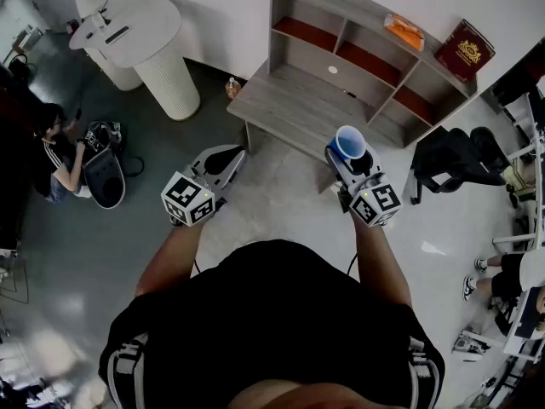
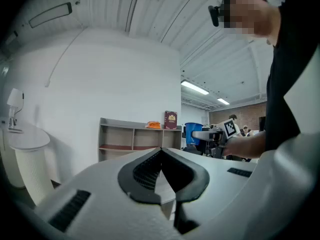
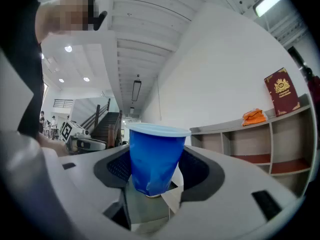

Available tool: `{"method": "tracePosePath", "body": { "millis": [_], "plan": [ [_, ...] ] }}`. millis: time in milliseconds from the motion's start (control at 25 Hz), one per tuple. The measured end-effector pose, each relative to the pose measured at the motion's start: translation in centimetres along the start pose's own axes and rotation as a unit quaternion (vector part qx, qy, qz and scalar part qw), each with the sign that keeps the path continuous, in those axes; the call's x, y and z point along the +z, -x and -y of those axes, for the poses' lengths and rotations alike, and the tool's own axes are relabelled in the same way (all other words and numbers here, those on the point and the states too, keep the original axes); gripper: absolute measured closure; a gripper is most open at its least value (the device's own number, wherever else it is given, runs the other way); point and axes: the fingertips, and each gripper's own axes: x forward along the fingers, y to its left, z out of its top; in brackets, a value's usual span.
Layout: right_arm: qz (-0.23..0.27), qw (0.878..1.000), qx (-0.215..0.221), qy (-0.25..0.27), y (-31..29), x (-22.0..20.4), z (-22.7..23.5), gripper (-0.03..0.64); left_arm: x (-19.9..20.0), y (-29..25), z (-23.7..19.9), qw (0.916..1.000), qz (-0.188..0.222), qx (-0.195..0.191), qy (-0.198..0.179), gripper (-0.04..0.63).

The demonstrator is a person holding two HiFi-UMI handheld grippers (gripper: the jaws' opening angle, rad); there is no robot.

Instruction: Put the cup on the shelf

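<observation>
Shelf: grey unit standing against the wall. Left gripper: jaws closed together, nothing between them. Right gripper: jaws clamped on the blue cup, which is upright, its side dented, held in the air near the shelf's front right corner.

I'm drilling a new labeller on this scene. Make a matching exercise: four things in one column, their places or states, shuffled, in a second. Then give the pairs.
Things:
1. blue cup
2. red book
3. lamp
4. left gripper

Places or states:
A. fingers together, nothing between them
B. on the white round table
C. on top of the shelf
D. between the fingers of the right gripper

Pairs: 1-D, 2-C, 3-B, 4-A.
</observation>
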Motion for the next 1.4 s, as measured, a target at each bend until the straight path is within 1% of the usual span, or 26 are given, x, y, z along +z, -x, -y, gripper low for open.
{"method": "tracePosePath", "body": {
  "millis": [160, 320, 640, 760, 1040, 1200, 1400],
  "plan": [
    [-0.005, 1.000, -0.001, -0.003, 1.0, 0.2, 2.1, 0.350, 0.4, -2.7, 1.6, 1.0000, 0.001, -0.006, -0.004, 0.578],
    [-0.010, 1.000, 0.006, -0.008, 2.1, 0.0, 3.4, 0.350, 0.2, -4.8, 3.3, 0.9998, -0.007, -0.015, -0.007, 0.578],
    [-0.009, 0.999, 0.052, 0.004, 3.0, -0.1, 4.1, 0.344, -0.5, -7.7, 5.0, 0.9998, -0.017, -0.013, -0.002, 0.578],
    [-0.010, 0.999, 0.052, 0.008, 3.3, -0.2, 4.9, 0.342, -0.6, -8.6, 5.3, 0.9998, -0.017, -0.011, 0.001, 0.578],
    [-0.015, 0.999, 0.047, -0.007, 4.5, -1.3, 7.4, 0.342, -0.8, -10.5, 7.0, 0.9998, -0.017, -0.013, -0.002, 0.578],
    [-0.012, 0.999, 0.045, -0.016, 5.1, -1.4, 8.2, 0.342, -1.5, -11.4, 7.4, 0.9996, -0.027, -0.013, 0.002, 0.578],
    [-0.016, 0.999, 0.044, -0.019, 5.7, -1.7, 9.3, 0.342, -1.5, -12.7, 8.3, 0.9992, -0.036, -0.019, -0.005, 0.578]
  ]
}}
